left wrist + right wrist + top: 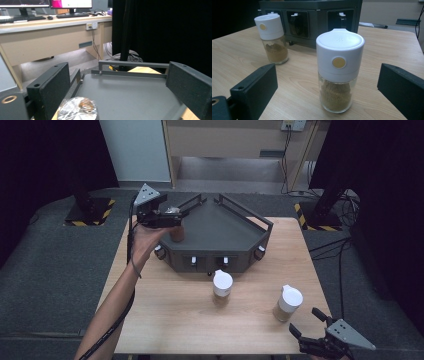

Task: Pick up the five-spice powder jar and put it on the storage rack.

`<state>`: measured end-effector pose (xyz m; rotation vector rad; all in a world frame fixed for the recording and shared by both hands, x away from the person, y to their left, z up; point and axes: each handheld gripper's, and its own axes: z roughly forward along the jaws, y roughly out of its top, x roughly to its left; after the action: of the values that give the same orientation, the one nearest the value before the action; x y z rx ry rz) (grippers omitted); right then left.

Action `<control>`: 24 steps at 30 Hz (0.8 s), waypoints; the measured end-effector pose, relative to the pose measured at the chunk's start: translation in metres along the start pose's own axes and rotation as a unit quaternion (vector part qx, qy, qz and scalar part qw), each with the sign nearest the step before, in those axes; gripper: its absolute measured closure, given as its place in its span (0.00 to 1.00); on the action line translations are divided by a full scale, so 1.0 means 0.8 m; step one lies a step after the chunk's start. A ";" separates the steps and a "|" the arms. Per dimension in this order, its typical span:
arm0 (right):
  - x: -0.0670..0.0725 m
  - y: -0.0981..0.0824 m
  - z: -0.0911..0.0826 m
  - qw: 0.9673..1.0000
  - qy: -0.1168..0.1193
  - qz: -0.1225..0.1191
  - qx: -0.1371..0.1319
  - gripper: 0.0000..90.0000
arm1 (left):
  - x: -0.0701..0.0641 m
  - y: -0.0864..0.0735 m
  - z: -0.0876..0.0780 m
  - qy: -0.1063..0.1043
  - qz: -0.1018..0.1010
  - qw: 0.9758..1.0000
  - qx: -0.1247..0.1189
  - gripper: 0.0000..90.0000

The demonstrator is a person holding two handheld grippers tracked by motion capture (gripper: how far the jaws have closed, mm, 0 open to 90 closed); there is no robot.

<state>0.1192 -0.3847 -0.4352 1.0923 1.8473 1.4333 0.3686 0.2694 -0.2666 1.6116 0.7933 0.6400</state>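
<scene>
While its jaws stand wide apart with nothing pressed between them, the left gripper (172,216) hangs over the left rear corner of the grey rack (250,237), just above a brown jar (177,233) standing on the rack's deck. From the left gripper view the jar (78,109) shows a crinkled foil-covered top at the bottom edge, close to the left jaw but free of both, with the rack's flat deck (125,97) and rear rail running beyond it; the high view gives only the jar's dark side under the tool. Holding this gripper from below, the left hand (142,240) has its forearm stretched up from the lower left, and the cable trails along it. At the table's (165,320) near right corner, the right gripper (306,324) sits low, jaws spread and holding nothing, aimed at a white-capped spice jar (288,303). Seen from the right gripper view, that spice jar (339,70) stands upright between the open jaws without touching them, tan powder in its glass, a round tan dot on the cap, and a second spice jar (272,37) stands farther back near the rack's front. Looking down, the high view places that second spice jar (222,287) just before the rack, well apart from the first.
</scene>
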 end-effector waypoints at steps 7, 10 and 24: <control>0.000 0.000 0.000 1.000 0.001 0.000 0.001 0.03 | -0.013 0.011 -0.031 -0.010 0.019 1.000 -0.007 0.06; 0.000 0.000 0.000 1.000 0.001 -0.001 0.001 0.03 | -0.018 0.014 -0.051 -0.018 0.019 1.000 -0.015 0.06; 0.001 0.001 0.001 1.000 0.000 -0.002 0.002 0.03 | -0.032 -0.002 -0.111 -0.037 0.039 0.998 -0.022 0.06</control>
<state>0.1195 -0.3841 -0.4347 1.0892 1.8513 1.4276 0.2838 0.3039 -0.2521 1.6224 0.6600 0.6451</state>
